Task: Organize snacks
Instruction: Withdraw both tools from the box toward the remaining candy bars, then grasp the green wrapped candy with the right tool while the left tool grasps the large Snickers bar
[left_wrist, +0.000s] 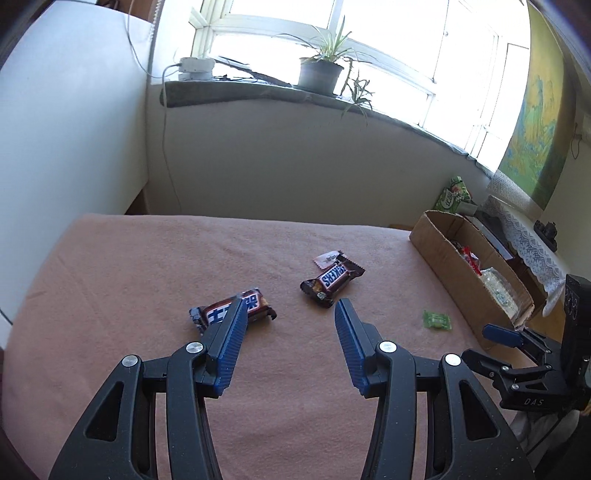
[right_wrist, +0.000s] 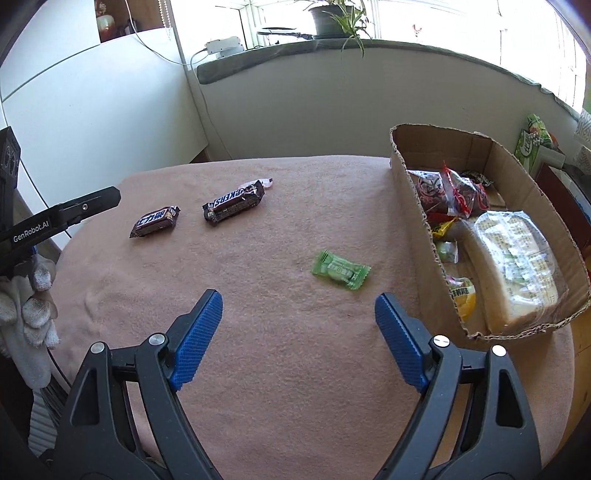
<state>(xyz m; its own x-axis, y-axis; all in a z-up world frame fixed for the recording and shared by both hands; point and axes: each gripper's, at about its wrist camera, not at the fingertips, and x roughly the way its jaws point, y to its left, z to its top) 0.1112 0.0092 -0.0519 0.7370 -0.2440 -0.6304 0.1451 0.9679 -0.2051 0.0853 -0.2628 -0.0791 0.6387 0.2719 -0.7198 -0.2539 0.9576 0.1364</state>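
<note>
Snack wrappers on pink-covered desk (right_wrist: 295, 369), box at right.
Both Snickers bars (right_wrist: 233, 205) (right_wrist: 155, 220) and the green candy (right_wrist: 340, 269) lie flat, long axes roughly left-right, outside the cardboard box (right_wrist: 410, 206). Left hand-held gripper (left_wrist: 290, 310) and right hand-held gripper (right_wrist: 298, 301): jaws apart, empty.

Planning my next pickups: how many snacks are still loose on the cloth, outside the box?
3, maybe a fourth: two chocolate bars far left, a green candy beside the box, and a pale wrapper partly hidden behind one bar.

Sunlit window (left_wrist: 369, 48), potted plant (left_wrist: 321, 70) on sill, white wall (left_wrist: 277, 158), pink-covered table (left_wrist: 147, 258).
</note>
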